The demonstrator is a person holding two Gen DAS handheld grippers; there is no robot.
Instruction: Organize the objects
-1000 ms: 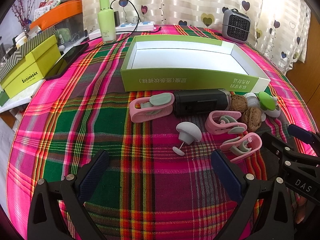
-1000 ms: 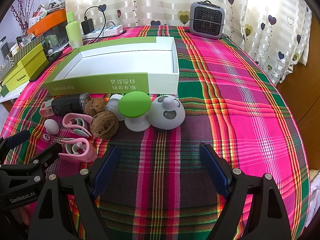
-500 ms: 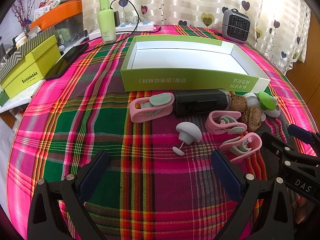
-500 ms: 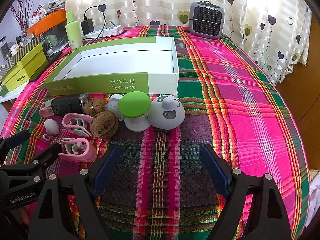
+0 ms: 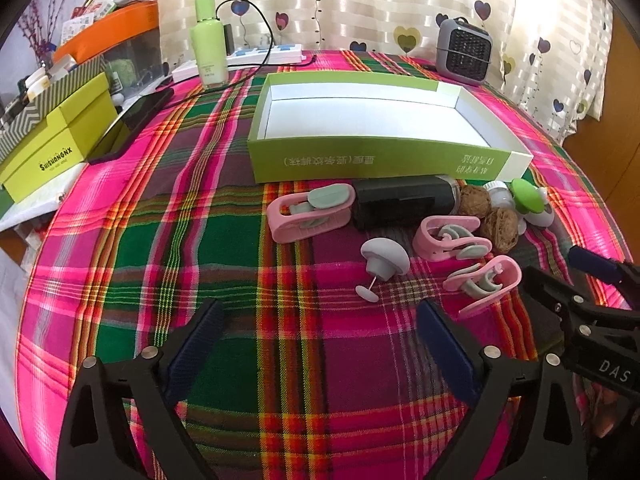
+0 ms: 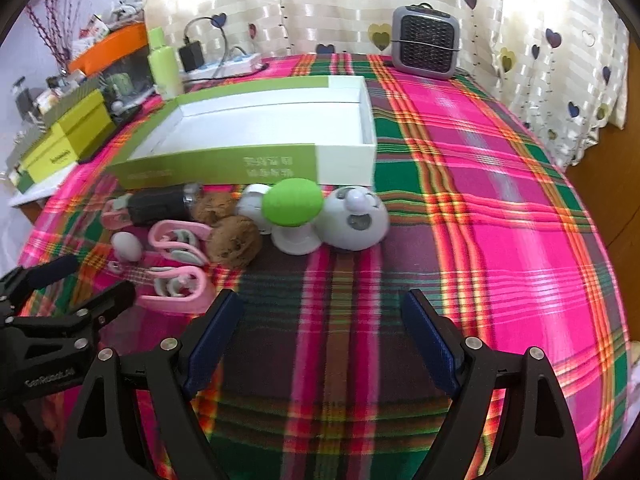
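An empty green-and-white box [image 5: 380, 160] [image 6: 224, 164] lies open on the plaid tablecloth. In front of it lie three pink clips [image 5: 310, 212] [image 5: 450, 236] [image 5: 486, 280], a black cylinder [image 5: 404, 202], two walnuts [image 6: 236, 240], a grey mushroom-shaped piece [image 5: 384, 260], a green-topped mushroom stand [image 6: 294, 208] and a white dome [image 6: 356, 220]. My left gripper [image 5: 316, 348] is open and empty, below the grey mushroom piece. My right gripper [image 6: 320, 332] is open and empty, below the green stand.
A grey heater [image 6: 426, 46], a green bottle [image 5: 208, 42] and a power strip [image 5: 264, 54] stand at the table's back. Yellow-green boxes [image 5: 52, 148] and a dark phone [image 5: 132, 124] lie at the left. Each gripper shows at the other view's edge.
The right wrist view has shifted and blurred; the right gripper moves a little toward the objects. The left gripper has not moved.
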